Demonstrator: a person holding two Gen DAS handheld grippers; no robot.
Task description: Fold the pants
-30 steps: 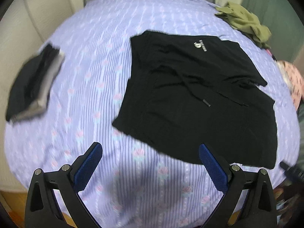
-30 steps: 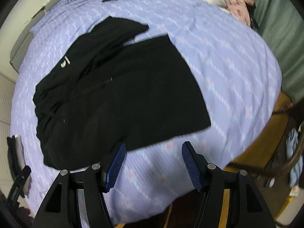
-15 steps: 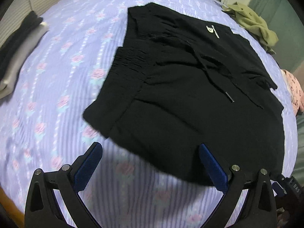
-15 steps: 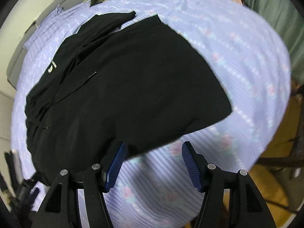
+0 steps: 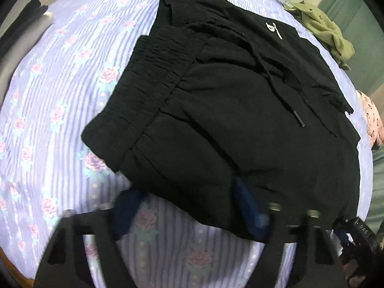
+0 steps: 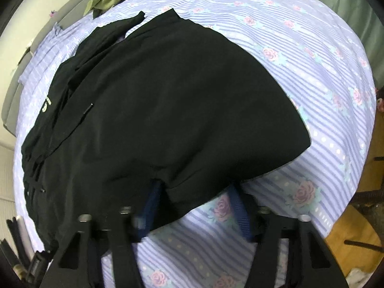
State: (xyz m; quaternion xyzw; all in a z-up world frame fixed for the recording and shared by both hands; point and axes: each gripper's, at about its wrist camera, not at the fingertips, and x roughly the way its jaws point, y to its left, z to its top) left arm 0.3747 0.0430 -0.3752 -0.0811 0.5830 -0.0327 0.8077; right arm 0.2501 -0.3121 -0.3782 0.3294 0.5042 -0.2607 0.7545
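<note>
The black pants [image 5: 240, 124] lie spread on a bed whose lilac striped sheet [image 5: 55, 100] is printed with pink roses. In the left wrist view the gathered elastic waistband [image 5: 148, 81] sits toward the left side of the garment and the legs run off to the right, so the long axis lies roughly left to right across the picture, tilted a little from upper left to lower right. A drawstring [image 5: 283, 96] with a dark tip trails over the front, and a small white logo [image 5: 273, 30] shows near the far edge. The left hand-held gripper [image 5: 187, 206] hangs low over the near edge of the fabric; its jaws have just been closing, and the hem lies between its blue pads [image 5: 249, 213], the right one against the cloth and the left one on the sheet, though the blur leaves it unclear whether they press it yet. In the right wrist view the same pants [image 6: 168, 110] fill the middle, the leg end nearest, the waist far off at the left. The right hand-held gripper [image 6: 194, 206] has also just been closing its jaws, with a fold of the hem between the blue pads [image 6: 237, 213]; a firm pinch cannot be told here either. An olive garment [image 5: 321, 28] is bunched at the far side of the bed, and a pink patterned cloth [image 5: 372, 122] shows at the right edge.
</note>
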